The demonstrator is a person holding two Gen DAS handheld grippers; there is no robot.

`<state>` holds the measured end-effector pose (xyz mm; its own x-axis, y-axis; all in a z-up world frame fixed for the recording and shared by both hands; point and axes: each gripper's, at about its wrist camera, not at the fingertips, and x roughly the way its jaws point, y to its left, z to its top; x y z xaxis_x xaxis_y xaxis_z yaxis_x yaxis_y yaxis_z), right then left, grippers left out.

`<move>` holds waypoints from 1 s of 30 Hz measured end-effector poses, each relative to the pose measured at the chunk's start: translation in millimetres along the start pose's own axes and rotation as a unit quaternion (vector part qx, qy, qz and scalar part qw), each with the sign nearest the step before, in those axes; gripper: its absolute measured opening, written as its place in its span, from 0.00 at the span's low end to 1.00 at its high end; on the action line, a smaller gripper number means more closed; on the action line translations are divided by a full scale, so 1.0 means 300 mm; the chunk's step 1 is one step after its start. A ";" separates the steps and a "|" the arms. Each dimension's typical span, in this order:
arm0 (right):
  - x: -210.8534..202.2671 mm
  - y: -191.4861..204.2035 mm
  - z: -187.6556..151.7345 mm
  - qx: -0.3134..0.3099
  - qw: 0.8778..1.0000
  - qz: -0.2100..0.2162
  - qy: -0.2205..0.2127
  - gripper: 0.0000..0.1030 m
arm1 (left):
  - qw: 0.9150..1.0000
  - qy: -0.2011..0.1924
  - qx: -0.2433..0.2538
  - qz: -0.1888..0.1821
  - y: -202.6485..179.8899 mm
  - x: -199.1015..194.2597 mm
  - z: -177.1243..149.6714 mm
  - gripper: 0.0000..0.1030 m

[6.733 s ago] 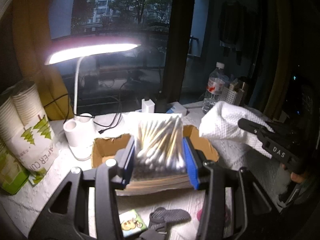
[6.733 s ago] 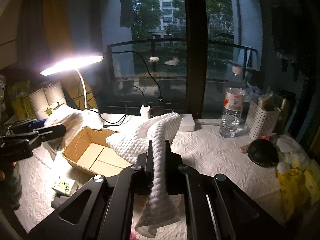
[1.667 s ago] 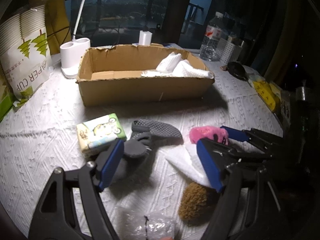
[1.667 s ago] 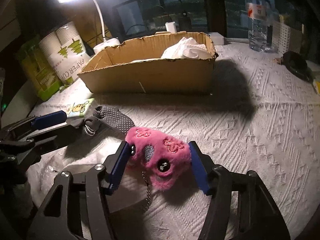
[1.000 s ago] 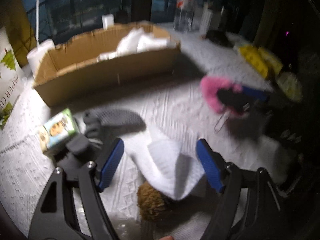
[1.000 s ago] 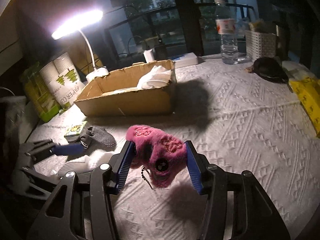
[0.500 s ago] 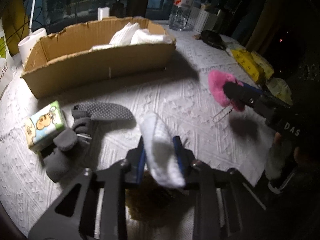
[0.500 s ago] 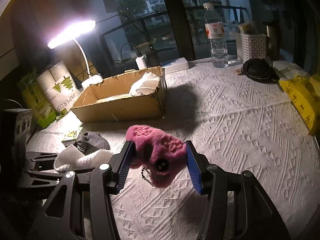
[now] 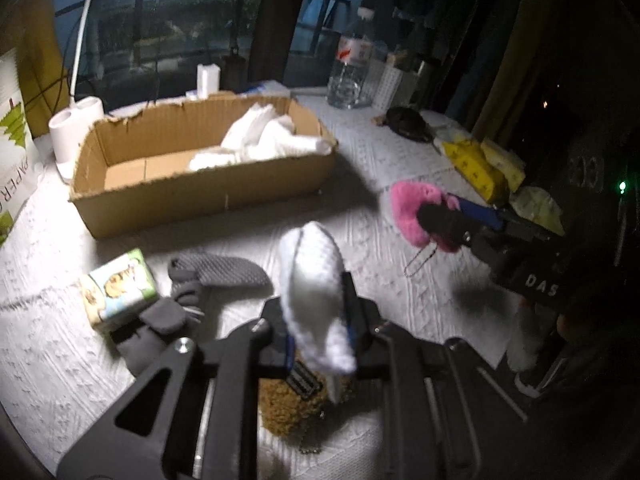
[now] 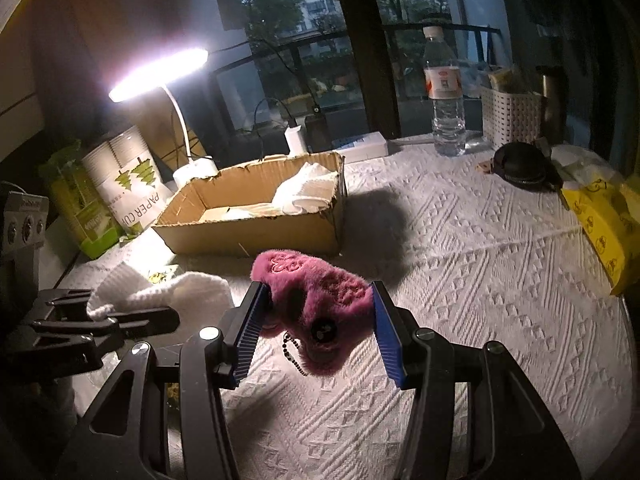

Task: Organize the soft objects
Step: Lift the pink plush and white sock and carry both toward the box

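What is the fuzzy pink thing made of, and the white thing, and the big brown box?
The pink thing looks like plush fake fur: shaggy, matte fibres, with a small ball chain. The white thing seems a soft knitted or waffle cloth, judging by its bumpy weave. The brown box looks like plain cardboard, with torn, ragged edges.

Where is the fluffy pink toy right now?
The fluffy pink toy is clamped in the right gripper, held above the white tablecloth, in front of the cardboard box.

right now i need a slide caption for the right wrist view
Right gripper holds a pink plush toy above the table, cardboard box of white cloths behind it.
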<state>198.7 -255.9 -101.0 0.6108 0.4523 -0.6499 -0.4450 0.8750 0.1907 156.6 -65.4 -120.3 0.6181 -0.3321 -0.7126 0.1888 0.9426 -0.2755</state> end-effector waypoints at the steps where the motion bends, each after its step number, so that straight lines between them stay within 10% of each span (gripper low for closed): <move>1: -0.002 0.003 0.004 -0.001 1.000 0.000 -0.001 0.53 | 1.000 -0.006 0.000 0.000 0.003 -0.012 0.008 0.18; 30: 0.056 0.048 0.202 -0.041 0.999 0.006 -0.021 0.53 | 0.994 -0.106 0.011 0.031 0.091 -0.110 0.228 0.18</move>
<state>242.3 -225.4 -64.5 0.6307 0.4717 -0.6162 -0.5036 0.8529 0.1374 193.4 -26.2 -60.1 0.7752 -0.2600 -0.5758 0.1604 0.9625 -0.2187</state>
